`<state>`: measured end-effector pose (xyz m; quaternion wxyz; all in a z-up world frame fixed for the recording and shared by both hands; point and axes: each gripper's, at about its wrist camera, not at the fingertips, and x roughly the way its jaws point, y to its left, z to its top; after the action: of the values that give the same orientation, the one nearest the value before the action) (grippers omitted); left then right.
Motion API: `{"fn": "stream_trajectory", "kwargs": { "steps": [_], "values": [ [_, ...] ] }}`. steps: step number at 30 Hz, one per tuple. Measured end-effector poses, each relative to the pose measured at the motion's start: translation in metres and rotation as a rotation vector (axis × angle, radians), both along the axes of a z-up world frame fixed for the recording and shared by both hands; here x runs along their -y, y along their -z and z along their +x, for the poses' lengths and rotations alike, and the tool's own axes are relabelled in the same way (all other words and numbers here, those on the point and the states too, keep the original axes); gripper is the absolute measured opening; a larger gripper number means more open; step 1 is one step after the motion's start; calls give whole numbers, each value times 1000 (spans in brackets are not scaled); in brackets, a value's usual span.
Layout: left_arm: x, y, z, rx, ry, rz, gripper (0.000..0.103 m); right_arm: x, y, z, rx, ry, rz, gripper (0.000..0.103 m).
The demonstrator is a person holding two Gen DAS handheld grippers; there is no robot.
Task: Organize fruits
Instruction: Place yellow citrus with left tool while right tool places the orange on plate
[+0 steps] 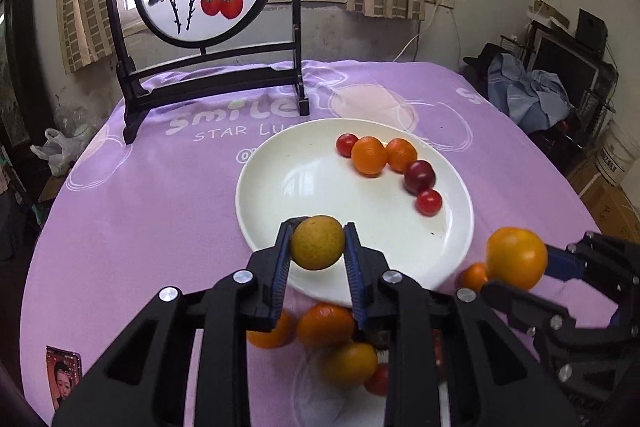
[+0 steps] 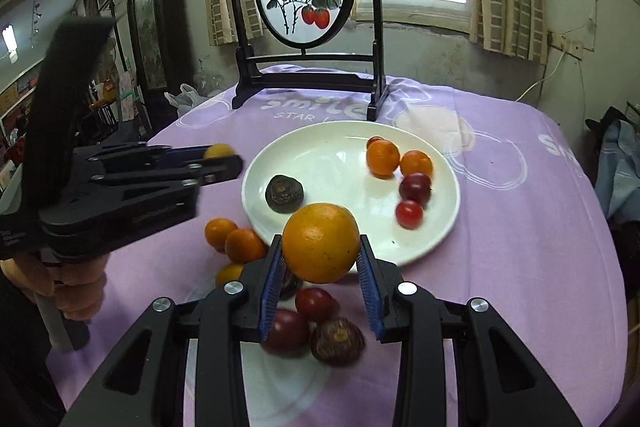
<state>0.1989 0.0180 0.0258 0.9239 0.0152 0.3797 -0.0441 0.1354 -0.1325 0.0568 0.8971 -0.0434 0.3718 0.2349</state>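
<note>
Left tongs (image 1: pixel 317 243) pinch a yellow fruit (image 1: pixel 317 242), tilted down over the plate (image 1: pixel 320 179); right tongs (image 2: pixel 321 251) beside them pinch an orange (image 2: pixel 321 242), angled alike.

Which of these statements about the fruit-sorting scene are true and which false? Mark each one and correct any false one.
1. The left gripper is shut on a yellow-green round fruit. True.
2. The right gripper is empty. False: it grips a large orange fruit.
3. The round white plate holds two small oranges. True.
4. The plate rests on a green cloth. False: the purple tablecloth.
5. Loose fruit lies on the tablecloth beside the plate. True.
</note>
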Motion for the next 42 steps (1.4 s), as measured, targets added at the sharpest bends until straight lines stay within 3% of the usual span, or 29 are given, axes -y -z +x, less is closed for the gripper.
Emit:
{"fn": "stream_trajectory", "kwargs": {
  "steps": [8, 14, 15, 16, 18, 22, 29, 34, 38, 42],
  "values": [
    [-2, 31, 68, -85, -84, 13, 25, -6, 43, 49, -100, 57, -11, 36],
    [0, 49, 96, -129, -93, 21, 26, -5, 55, 63, -143, 63, -7, 37],
    [0, 52, 98, -138, -97, 13, 31, -4, 55, 63, -146, 64, 0, 43],
    [-1, 52, 99, -140, -105, 1, 48, -2, 54, 63, -140, 70, 6, 61],
    [-1, 49, 94, -110, -118, -1, 60, 3, 48, 59, -94, 97, 8, 71],
    [3, 38, 77, -83, -90, 5, 72, 9, 41, 54, -97, 100, 35, 71],
    [-11, 23, 30, -58, -101, -28, 80, 17, 28, 34, -56, 101, 60, 89],
    [-25, 28, -5, -54, -128, -38, 84, 20, 23, 12, -8, 103, 35, 97],
    [-35, 38, -27, -76, -129, -26, 84, 26, 24, -10, 15, 116, 16, 99],
    [-43, 42, -49, -76, -140, -13, 84, 38, 30, -30, -26, 123, 46, 99]
  ]
}}
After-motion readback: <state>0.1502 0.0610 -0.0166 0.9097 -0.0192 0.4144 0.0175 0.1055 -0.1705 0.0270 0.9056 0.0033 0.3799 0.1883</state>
